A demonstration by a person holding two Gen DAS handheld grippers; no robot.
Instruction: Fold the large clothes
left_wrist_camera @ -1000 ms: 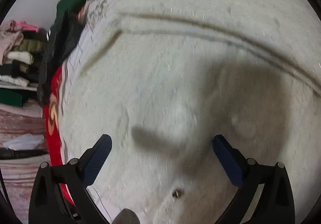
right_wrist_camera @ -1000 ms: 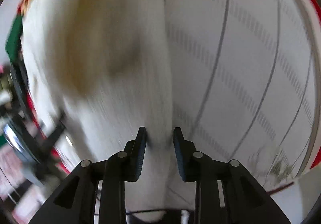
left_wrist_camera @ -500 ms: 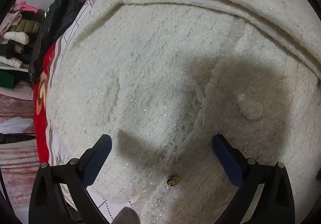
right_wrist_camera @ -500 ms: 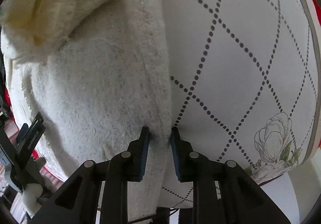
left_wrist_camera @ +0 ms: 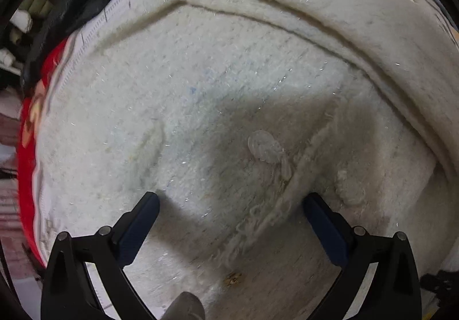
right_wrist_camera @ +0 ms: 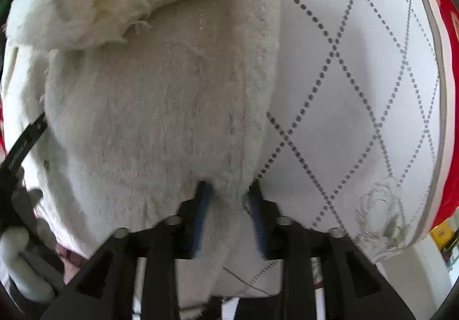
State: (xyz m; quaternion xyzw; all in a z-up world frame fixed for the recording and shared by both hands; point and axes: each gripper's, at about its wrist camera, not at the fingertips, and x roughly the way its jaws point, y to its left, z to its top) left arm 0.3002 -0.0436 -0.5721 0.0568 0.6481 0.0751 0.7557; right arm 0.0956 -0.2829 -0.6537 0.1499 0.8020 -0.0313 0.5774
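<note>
A large fluffy white garment (left_wrist_camera: 200, 96) lies spread over the bed and fills the left wrist view. A frayed front edge with a small clear button (left_wrist_camera: 265, 147) runs between my left gripper's fingers. My left gripper (left_wrist_camera: 231, 211) is open and empty, just above the fabric. In the right wrist view the same white garment (right_wrist_camera: 160, 107) lies folded over on the left. My right gripper (right_wrist_camera: 228, 199) is shut on its thick edge, the fabric bunched between the pads.
A white quilted bedspread (right_wrist_camera: 358, 90) with dotted diamond lines and a flower print lies right of the garment, with red bedding (right_wrist_camera: 447, 90) at its edge. Dark clothes (left_wrist_camera: 71, 13) are piled at the far left. The other gripper's handle (right_wrist_camera: 23, 145) shows at left.
The left gripper has shifted left over the garment, so the button now lies between its fingers. The right gripper's jaws have parted slightly but still hold the garment edge.
</note>
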